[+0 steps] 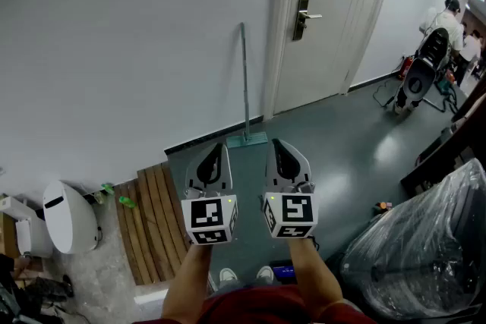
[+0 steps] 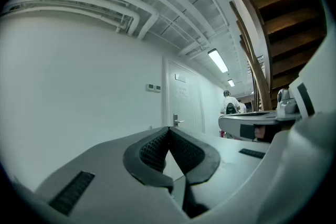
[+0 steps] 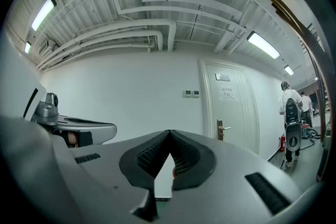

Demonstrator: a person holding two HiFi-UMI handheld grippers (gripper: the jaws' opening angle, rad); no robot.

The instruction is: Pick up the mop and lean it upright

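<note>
The mop (image 1: 245,87) stands upright against the white wall beside the door, its grey handle vertical and its teal flat head (image 1: 247,139) on the floor. My left gripper (image 1: 215,152) and right gripper (image 1: 279,149) hover side by side just in front of the mop head, apart from it. Both are shut with nothing between the tips. In the left gripper view the jaws (image 2: 169,129) meet at their tips; the right gripper view shows the same (image 3: 169,132). The mop is hidden behind the jaws in both gripper views.
A white door (image 1: 326,4) with a metal handle stands right of the mop. Wooden slats (image 1: 148,220) and a white bin (image 1: 68,216) lie at the left. A plastic-wrapped bundle (image 1: 425,246) sits at the right. People and a wheeled device (image 1: 421,72) are down the corridor.
</note>
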